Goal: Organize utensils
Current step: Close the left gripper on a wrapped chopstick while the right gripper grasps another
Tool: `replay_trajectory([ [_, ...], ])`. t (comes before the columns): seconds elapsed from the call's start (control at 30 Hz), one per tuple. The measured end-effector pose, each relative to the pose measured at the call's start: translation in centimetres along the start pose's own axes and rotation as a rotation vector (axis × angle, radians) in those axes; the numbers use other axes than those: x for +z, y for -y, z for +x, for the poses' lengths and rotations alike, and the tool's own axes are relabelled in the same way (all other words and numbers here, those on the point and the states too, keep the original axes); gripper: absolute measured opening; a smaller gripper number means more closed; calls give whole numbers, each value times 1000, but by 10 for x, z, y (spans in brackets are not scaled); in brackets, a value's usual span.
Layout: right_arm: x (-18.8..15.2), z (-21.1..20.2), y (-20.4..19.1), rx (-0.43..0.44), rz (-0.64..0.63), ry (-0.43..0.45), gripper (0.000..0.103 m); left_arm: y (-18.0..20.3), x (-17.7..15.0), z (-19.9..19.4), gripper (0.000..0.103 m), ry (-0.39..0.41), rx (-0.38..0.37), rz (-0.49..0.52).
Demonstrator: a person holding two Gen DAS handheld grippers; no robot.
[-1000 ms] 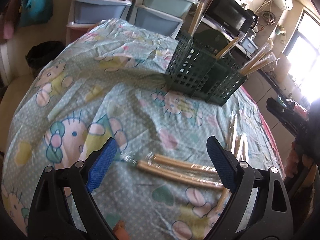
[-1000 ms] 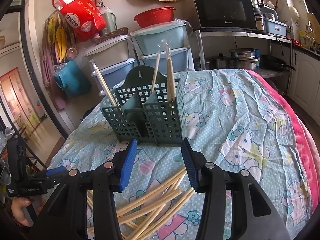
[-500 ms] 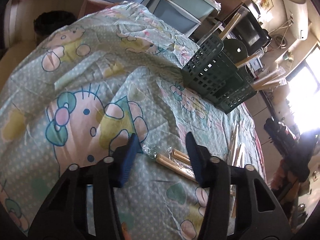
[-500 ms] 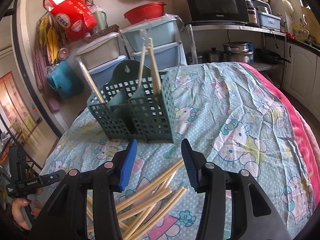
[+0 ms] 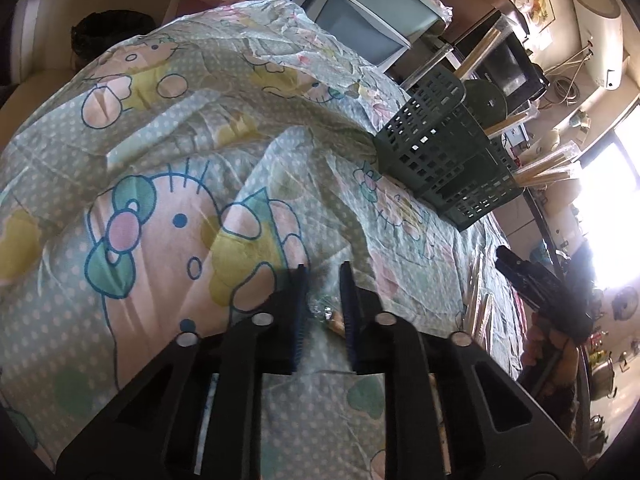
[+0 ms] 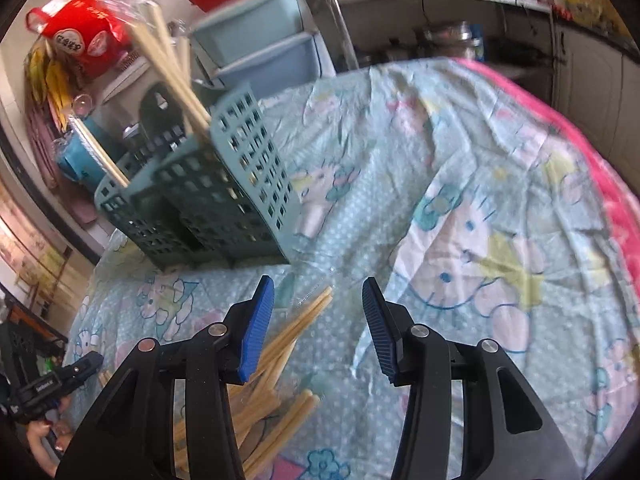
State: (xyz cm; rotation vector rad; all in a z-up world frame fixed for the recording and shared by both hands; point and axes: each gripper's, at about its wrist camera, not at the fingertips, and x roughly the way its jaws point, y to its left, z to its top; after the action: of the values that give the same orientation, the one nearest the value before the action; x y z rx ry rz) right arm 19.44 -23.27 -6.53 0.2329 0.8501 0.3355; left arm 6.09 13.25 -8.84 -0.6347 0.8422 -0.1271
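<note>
My left gripper point(image 5: 323, 276) is low over the cartoon-print tablecloth point(image 5: 160, 208), its jaws closing. The crinkled plastic end of a wrapped pair of wooden chopsticks point(image 5: 334, 322) sits pinched between the blue pads. The green slotted utensil basket point(image 5: 436, 148) stands beyond, with wrapped chopsticks point(image 5: 540, 168) sticking out. My right gripper point(image 6: 318, 292) is open and hovers over a loose pile of chopsticks point(image 6: 296, 328), whose tips lie between its fingers untouched. The basket point(image 6: 224, 200) is just ahead and to the left, holding chopsticks point(image 6: 172, 68).
More loose chopsticks point(image 5: 478, 308) lie to the right of my left gripper. Stacked blue plastic drawers point(image 6: 260, 52) and a red bag point(image 6: 76, 36) stand behind the table. A microwave point(image 5: 508, 68) sits on a shelf. The table's pink edge point(image 6: 612, 184) runs along the right.
The left jaws went from wide open to nearly together around the wrapped chopsticks' end, dropping closer to the cloth. The right gripper sank and tilted toward the pile, jaws unchanged.
</note>
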Motion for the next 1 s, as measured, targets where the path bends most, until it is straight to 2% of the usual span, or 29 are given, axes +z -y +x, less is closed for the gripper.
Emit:
replay_trajectory([
  [0.23, 2, 28, 2, 33, 41, -75, 44, -5, 4, -1, 2, -1, -10, -12],
  [0.3, 3, 31, 1, 35, 54, -80, 38, -4, 6, 0, 2, 1, -9, -10],
  [0.43, 6, 35, 3, 50, 76, -81, 16, -4, 12, -3, 2, 17, -10, -2],
  [0.5, 7, 35, 4, 57, 85, -74, 11, -3, 15, -4, 2, 26, -11, 0],
  [0.7, 14, 22, 3, 100, 95, -12, 9, 4, 31, -11, 2, 64, -21, 17],
  [1.0, 26, -23, -22, 189, 50, 90, 7, 29, 49, -21, 2, 106, -70, 66],
])
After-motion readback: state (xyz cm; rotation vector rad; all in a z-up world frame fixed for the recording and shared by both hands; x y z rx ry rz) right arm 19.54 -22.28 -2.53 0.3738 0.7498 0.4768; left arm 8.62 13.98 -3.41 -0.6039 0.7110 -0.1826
